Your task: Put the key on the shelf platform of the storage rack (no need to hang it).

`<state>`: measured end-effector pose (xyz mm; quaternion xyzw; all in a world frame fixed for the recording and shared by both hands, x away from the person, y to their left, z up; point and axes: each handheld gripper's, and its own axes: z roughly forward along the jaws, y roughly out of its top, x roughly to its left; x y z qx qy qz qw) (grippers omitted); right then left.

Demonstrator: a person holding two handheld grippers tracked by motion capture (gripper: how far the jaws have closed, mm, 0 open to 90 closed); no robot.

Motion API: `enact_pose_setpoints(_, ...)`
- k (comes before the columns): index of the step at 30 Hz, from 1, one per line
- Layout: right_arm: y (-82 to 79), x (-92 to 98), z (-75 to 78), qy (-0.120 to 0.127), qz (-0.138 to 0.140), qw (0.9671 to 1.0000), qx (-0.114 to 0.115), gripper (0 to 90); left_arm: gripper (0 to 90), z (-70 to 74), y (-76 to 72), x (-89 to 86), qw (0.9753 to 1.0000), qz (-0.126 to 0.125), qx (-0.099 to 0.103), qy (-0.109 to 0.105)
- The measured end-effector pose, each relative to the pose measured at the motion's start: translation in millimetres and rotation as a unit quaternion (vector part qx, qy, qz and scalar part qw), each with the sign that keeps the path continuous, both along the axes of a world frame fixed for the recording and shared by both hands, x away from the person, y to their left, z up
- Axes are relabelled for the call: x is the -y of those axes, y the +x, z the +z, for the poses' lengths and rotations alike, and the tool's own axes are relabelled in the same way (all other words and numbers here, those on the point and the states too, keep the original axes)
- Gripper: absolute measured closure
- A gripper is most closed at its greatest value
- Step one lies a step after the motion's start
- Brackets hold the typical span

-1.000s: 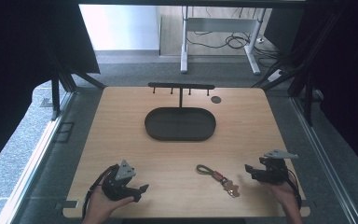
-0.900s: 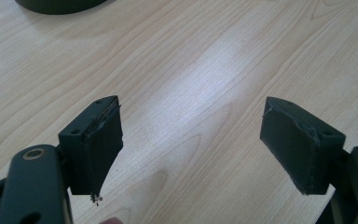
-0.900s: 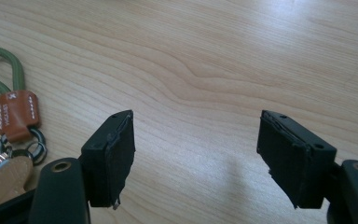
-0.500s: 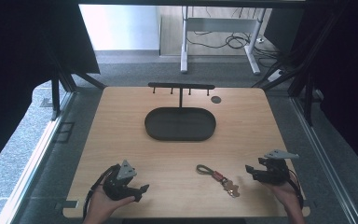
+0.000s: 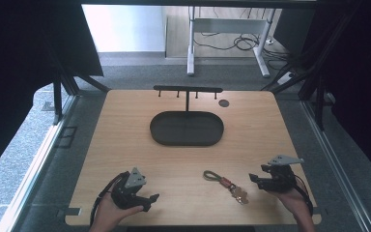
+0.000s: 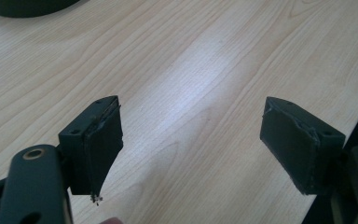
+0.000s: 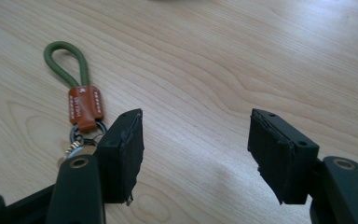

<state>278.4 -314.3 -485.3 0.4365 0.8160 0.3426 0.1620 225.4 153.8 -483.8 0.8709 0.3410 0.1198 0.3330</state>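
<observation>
Surface: light wooden table (image 5: 125, 145), grey carpet around it, a white desk frame (image 5: 224, 43) with cables beyond the far edge.
Centre: dark oval tray (image 5: 187, 128); behind it a black hook rack (image 5: 188, 90).
Near edge: keyring (image 5: 226, 183), green cord loop, orange tab; keys hard to make out.
My left gripper (image 5: 147, 199): jaws wide, empty.
My right gripper (image 5: 254, 178): jaws wide, empty, just right of the keyring.

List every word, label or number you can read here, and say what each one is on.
Brown leather tab of the keychain: an embossed stamp, too small and blurred to read.
Nothing else readable: the dark oval tray, the hook rack and the wooden table bear no text.
</observation>
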Motion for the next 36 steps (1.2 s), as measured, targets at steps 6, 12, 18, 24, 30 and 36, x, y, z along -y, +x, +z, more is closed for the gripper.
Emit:
enact_pose_setpoints(6,-1.1,-2.0,13.2,-0.010,0.018,0.9997,-0.012,37.2,21.6,2.6,3.2,-10.5,0.9998,0.021,0.004,-0.003)
enact_pose_setpoints(12,-1.3,-7.0,26.6,-0.013,0.025,0.9995,-0.015,37.4,21.6,4.7,1.7,-14.3,0.9996,0.028,0.007,-0.004)
enact_pose_setpoints(18,-1.3,-24.7,33.2,-0.023,0.046,0.9985,-0.020,38.8,21.5,10.0,-0.3,-17.9,0.9994,0.029,0.015,-0.008)
enact_pose_setpoints(24,0.8,-34.3,37.0,-0.034,0.066,0.9970,-0.021,40.1,21.5,9.1,0.7,-19.0,0.9994,0.032,0.013,-0.007)
enact_pose_setpoints(30,4.0,-45.0,40.2,-0.055,0.082,0.9946,-0.033,42.2,21.5,8.6,0.6,-18.6,0.9994,0.031,0.012,-0.006)
enact_pose_setpoints(36,6.0,-54.9,39.7,-0.063,0.097,0.9924,-0.042,43.3,21.5,9.1,0.4,-18.7,0.9995,0.030,0.013,-0.006)
